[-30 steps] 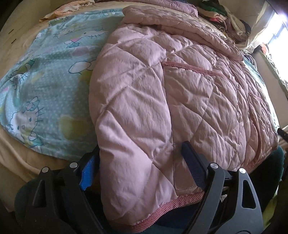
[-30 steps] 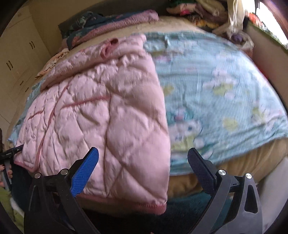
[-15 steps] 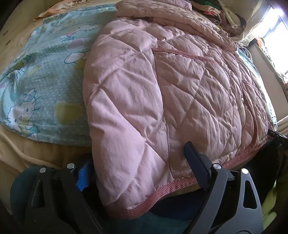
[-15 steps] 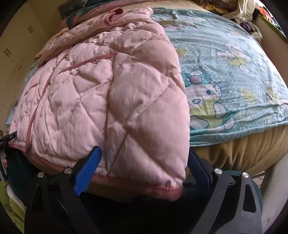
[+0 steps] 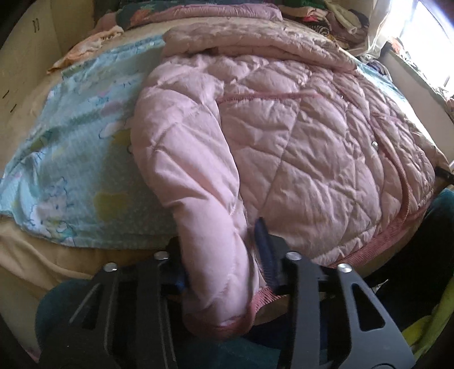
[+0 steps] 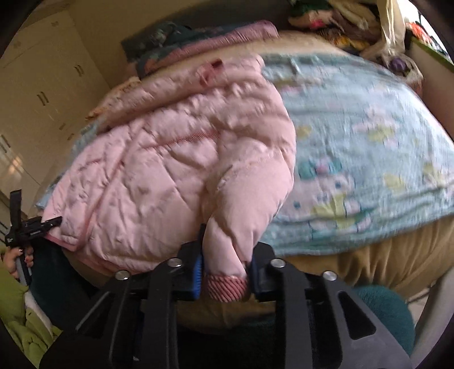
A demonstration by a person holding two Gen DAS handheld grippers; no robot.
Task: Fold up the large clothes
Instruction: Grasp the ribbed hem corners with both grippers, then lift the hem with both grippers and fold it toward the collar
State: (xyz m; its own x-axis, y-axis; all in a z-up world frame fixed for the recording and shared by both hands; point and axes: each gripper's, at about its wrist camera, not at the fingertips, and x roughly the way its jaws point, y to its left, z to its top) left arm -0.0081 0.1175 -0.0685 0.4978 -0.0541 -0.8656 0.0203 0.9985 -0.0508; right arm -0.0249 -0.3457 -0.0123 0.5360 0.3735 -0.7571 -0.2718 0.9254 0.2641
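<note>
A pink quilted jacket (image 5: 298, 136) lies spread on a bed, its ribbed hem at the near edge. My left gripper (image 5: 224, 255) is shut on the jacket's near left corner, the padded fabric bunched between its fingers. In the right wrist view the jacket (image 6: 159, 176) fills the left half. My right gripper (image 6: 225, 272) is shut on the near right corner, with the ribbed pink trim (image 6: 225, 285) squeezed between the blue pads. The left gripper (image 6: 21, 227) and the hand that holds it show at the far left of the right wrist view.
A light blue cartoon-print sheet (image 5: 76, 159) covers the bed over a tan mattress (image 6: 369, 255). Piled clothes (image 5: 334, 20) and folded blankets (image 6: 198, 42) lie at the bed's far end. Cream wardrobe doors (image 6: 42, 85) stand at the left. A window (image 5: 431, 37) is at the right.
Both grippers were open around the jacket's hem corners and have closed on them. The fabric is now bunched between the fingers and both views have pulled back a little.
</note>
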